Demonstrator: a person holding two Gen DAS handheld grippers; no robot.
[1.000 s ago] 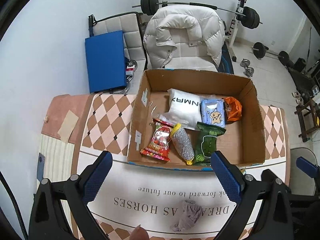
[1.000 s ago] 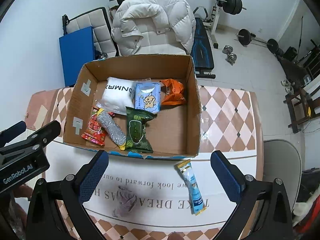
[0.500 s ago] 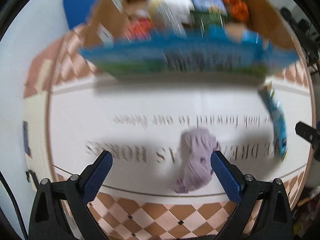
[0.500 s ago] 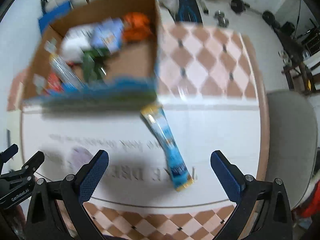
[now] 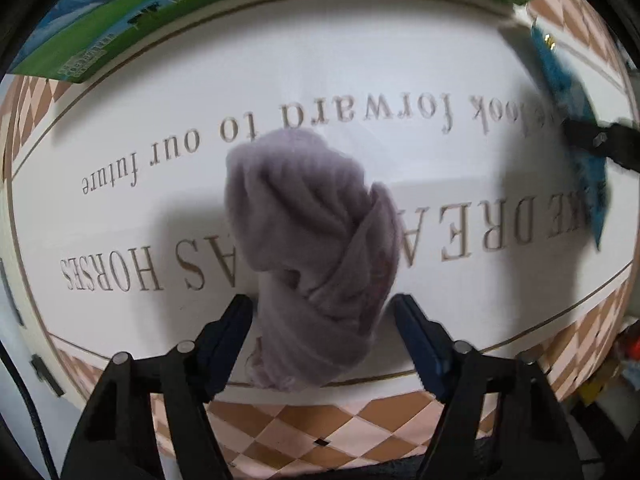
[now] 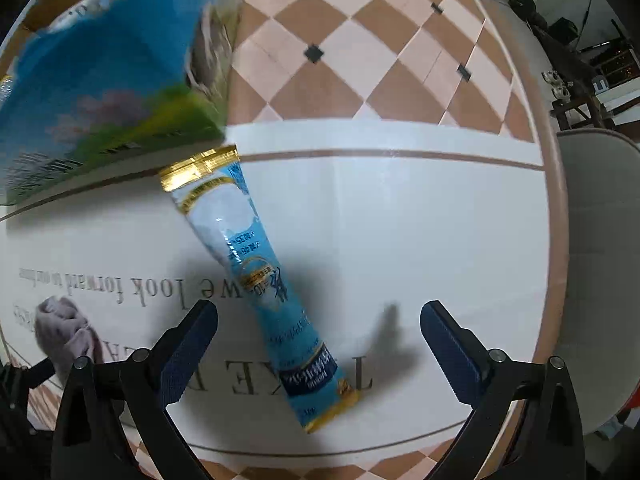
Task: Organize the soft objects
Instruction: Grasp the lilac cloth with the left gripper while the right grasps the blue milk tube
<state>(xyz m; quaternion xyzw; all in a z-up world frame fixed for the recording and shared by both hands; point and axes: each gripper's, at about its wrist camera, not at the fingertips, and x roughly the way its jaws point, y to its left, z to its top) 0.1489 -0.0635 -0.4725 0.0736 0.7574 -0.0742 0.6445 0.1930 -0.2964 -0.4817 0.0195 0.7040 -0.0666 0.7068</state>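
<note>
A crumpled mauve cloth [image 5: 316,240] lies on the white lettered table mat [image 5: 360,80]. My left gripper [image 5: 322,312] is open, its blue fingers on either side of the cloth's near end, low over the mat. A long blue and gold packet [image 6: 260,280] lies slanted on the mat. My right gripper [image 6: 318,320] is open, fingers straddling the packet's lower half. The cloth also shows at the far left of the right wrist view [image 6: 66,332]. The packet shows at the right edge of the left wrist view [image 5: 576,120], with a right gripper finger over it.
The cardboard box's printed blue and green front wall [image 6: 100,80] stands just behind the mat, close to the packet's gold end; it also shows in the left wrist view [image 5: 200,0]. Checkered tablecloth [image 6: 360,60] surrounds the mat. A pale chair [image 6: 592,240] stands at the right.
Both grippers have dropped down and forward from a high view of the box to the mat. The left now straddles the cloth, the right straddles the packet. The left jaws have narrowed.
</note>
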